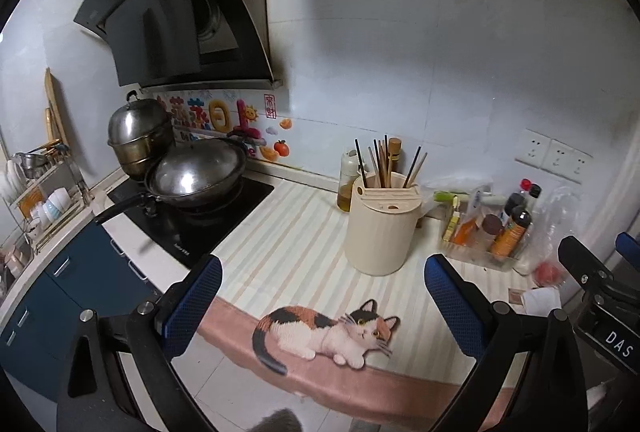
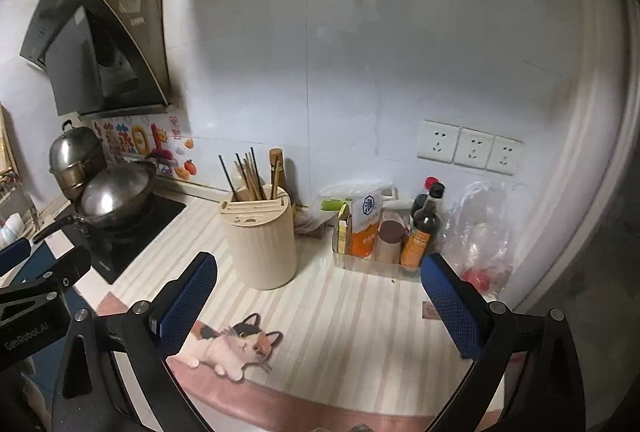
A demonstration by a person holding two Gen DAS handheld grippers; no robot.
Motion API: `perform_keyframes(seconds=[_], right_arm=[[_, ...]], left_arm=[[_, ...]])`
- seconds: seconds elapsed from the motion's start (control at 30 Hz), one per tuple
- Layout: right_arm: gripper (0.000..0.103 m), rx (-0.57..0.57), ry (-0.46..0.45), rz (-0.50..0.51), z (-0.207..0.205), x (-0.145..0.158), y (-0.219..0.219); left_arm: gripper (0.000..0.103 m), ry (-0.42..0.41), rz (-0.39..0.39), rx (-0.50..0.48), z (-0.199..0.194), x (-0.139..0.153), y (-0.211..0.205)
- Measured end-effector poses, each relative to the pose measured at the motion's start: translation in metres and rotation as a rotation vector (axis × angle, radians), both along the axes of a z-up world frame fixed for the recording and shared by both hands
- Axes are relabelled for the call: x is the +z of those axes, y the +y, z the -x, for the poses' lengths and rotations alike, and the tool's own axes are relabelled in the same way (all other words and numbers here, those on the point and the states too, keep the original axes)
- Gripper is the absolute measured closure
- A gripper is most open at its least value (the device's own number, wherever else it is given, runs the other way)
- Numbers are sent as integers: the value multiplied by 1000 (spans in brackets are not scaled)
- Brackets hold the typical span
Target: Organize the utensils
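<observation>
Two hand-held grippers in view, both spread wide with nothing between the blue pads. Our left hand-held gripper [image 1: 323, 296] hangs above the front edge of the counter [image 1: 280, 232], over the calico cat picture [image 1: 328, 332] on the striped mat. Our right hand-held gripper [image 2: 320, 296] sits beside it, over the same mat toward the right end; pads clear of everything.

We see the cream ribbed plastic utensil holder [image 1: 382, 228] upright mid-counter, toward the back wall. The bundle of wooden and black chopsticks [image 1: 384, 164] stands in its rear compartment, tips up, fanned out. Slotted top of the holder looks unoccupied as far as we can tell.

Just behind the holder: a glass oil bottle [image 1: 347, 180]. At the right, near the wall, a clear plastic bin of sauce bottles and packets [image 2: 384, 232], then a crumpled clear plastic bag [image 2: 480, 232] in the back right corner. At the counter's left end, a lidded steel wok [image 1: 196, 176] on the black cooktop [image 1: 192, 224].
</observation>
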State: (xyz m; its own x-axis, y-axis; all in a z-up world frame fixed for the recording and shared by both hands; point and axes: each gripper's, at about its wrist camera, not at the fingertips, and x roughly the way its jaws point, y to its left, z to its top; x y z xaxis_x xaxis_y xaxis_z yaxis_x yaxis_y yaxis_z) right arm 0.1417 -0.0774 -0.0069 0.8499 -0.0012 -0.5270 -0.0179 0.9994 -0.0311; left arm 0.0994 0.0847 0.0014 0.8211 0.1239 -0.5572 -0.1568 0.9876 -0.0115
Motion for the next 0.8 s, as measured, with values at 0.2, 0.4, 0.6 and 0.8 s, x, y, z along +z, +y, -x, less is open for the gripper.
perform_keyframes(seconds=[0.2, 0.4, 0.6, 0.8], right_arm=[[0, -1, -24, -8, 56, 19, 2], [0, 3, -50, -9, 90, 31, 1], [0, 34, -55, 3, 101, 37, 0], [0, 69, -45, 10, 108, 39, -3]], left_arm=[[0, -23, -1, -8, 46, 12, 1], [0, -30, 4, -25, 75, 15, -4], [0, -32, 8, -12, 92, 19, -12], [0, -20, 19, 24, 103, 22, -13]])
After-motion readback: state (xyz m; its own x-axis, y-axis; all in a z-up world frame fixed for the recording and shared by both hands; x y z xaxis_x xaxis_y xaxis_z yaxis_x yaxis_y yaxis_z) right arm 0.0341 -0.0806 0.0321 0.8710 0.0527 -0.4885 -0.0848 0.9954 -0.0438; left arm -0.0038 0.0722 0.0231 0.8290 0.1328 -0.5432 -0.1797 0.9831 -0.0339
